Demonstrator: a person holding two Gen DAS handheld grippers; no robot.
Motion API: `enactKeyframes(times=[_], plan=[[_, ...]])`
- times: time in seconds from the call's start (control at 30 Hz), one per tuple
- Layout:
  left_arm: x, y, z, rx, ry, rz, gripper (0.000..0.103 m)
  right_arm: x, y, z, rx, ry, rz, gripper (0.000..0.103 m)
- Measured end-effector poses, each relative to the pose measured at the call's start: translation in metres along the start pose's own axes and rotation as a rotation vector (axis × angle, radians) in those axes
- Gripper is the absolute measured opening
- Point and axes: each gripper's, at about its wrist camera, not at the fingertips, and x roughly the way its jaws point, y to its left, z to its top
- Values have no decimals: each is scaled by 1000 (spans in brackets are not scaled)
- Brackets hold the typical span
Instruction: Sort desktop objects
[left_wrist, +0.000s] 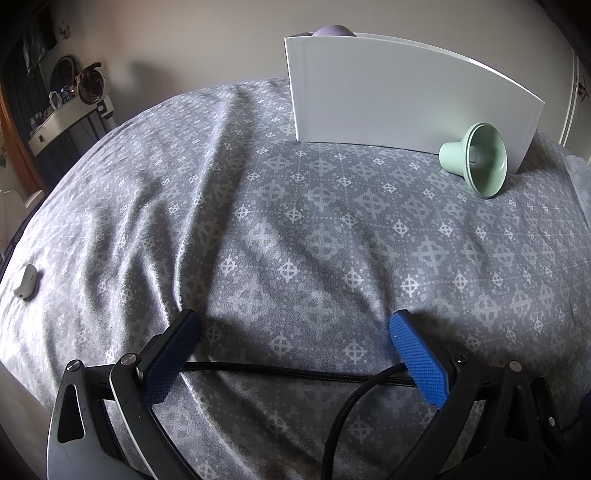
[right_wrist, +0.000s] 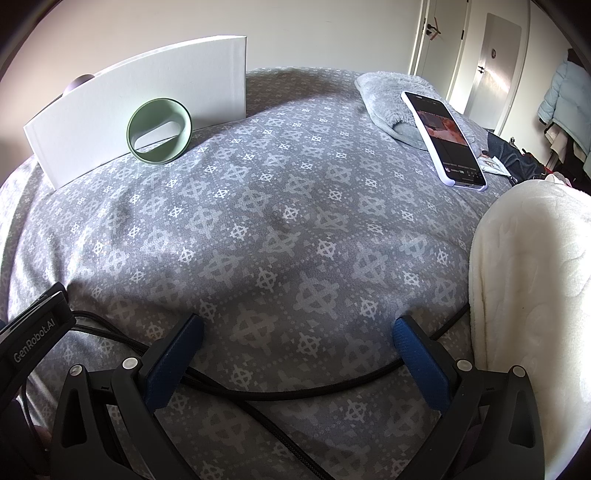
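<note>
The left gripper (left_wrist: 293, 334) hovers low over a grey patterned bedspread (left_wrist: 295, 236), its blue-padded jaws spread wide apart with nothing between them. The right gripper (right_wrist: 297, 334) sits the same way, jaws wide apart and empty, above the same bedspread (right_wrist: 280, 221). Black braided cables (right_wrist: 258, 395) lie on the cloth just behind both pairs of jaws.

A tall white rectangular box (left_wrist: 399, 99) stands upright at the far side of the bed. A pale green funnel-shaped silicone cup (left_wrist: 478, 158) lies on its side touching the front wall of the white box (right_wrist: 140, 103), near that wall's right end; in the right wrist view the cup's (right_wrist: 159, 130) open mouth faces the camera. A rounded lilac object (left_wrist: 334, 30) peeks over the box's top edge, mostly hidden.

Well to the left of the box, near the bed's edge, lies a small white pebble-shaped case (left_wrist: 26, 282). Well to the right of the box, a smartphone in a pale case (right_wrist: 443, 138) with its screen lit rests partly on a fluffy grey cloth (right_wrist: 391, 99). A cream fleece blanket (right_wrist: 528, 295) lies just beside the right gripper.
</note>
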Motion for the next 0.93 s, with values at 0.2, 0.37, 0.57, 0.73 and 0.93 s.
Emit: enactKeyframes(times=[0.2, 0.37, 0.57, 0.73, 0.93], plan=[[0, 0, 0, 0, 0, 0, 103, 0, 0, 0, 0, 0, 0, 103], [0, 1, 0, -5, 0, 0, 103, 0, 0, 0, 0, 0, 0, 103], [-2, 2, -1, -16, 1, -1, 103, 0, 0, 0, 0, 0, 0, 103], [-3, 1, -1, -20, 0, 4, 103, 0, 0, 0, 0, 0, 0, 103], [-3, 1, -2, -20, -1, 5, 103, 0, 0, 0, 0, 0, 0, 103]])
